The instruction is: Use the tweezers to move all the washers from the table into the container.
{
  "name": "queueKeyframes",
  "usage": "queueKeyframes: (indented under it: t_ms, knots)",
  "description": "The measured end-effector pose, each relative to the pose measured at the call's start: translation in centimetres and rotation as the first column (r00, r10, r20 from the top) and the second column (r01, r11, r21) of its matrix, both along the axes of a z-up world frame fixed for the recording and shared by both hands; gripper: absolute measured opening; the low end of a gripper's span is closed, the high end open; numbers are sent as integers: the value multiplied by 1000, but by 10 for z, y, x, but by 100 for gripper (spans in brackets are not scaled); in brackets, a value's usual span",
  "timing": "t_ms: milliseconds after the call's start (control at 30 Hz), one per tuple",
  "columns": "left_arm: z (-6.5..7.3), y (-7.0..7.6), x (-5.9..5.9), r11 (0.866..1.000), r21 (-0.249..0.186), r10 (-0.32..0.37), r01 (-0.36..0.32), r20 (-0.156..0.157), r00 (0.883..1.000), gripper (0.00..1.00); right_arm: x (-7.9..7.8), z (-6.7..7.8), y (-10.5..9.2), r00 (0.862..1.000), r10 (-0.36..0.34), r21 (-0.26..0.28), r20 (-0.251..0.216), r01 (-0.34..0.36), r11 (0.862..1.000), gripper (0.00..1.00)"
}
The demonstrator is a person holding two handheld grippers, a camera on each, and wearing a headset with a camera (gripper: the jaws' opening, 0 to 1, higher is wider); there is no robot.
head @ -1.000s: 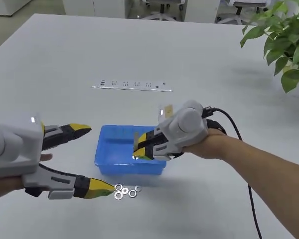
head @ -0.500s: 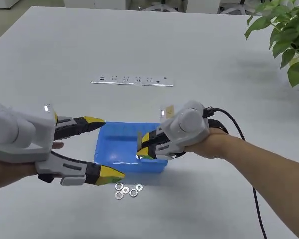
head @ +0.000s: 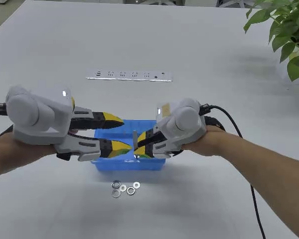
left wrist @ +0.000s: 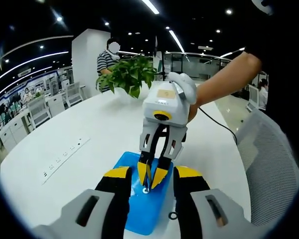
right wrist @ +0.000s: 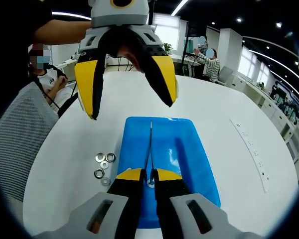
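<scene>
Several small silver ring washers lie clustered on the white tabletop, just beside the near wall of the shallow blue plastic container. Slim metal tweezers are pinched in the right tool, whose jaws are narrow. Their long axis runs forward in line with the jaws, above the container floor. The left tool faces it across the container, level, jaws spread wide.

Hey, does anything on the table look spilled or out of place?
Nothing stands out. The blue container sits flat, the washers lie clustered on the table beside it, and the right tongs hold the tweezers over it.
</scene>
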State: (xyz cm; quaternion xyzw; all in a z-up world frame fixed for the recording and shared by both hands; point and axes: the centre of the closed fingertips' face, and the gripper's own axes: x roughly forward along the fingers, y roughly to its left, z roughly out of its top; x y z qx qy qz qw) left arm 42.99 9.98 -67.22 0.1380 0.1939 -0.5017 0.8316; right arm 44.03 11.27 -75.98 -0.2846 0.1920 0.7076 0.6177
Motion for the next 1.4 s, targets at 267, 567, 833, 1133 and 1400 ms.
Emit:
queueKeyframes:
  t_ms: [267,567,833,1133,1400]
  knots:
    - [-7,-10,7,998,40,-51,49,27,998,20,0,0,0,1000,6,1,-1,-6,1000,10]
    - [-8,-17,10,996,38,-80,79,33,996,10,-1,0,0,1000,6,5,-4,-6,1000,10]
    - [-10,-19,10,994,42,-100,98,36,994,7,-2,-1,-1,1000,13,0,8,-13,1000,10]
    - [-9,-21,8,991,57,-125,122,57,991,5,-2,0,-2,1000,6,-7,3,-6,1000,12]
    - [-1,-23,6,991,44,-126,124,57,990,5,-2,6,-4,1000,-3,3,1,3,1000,14]
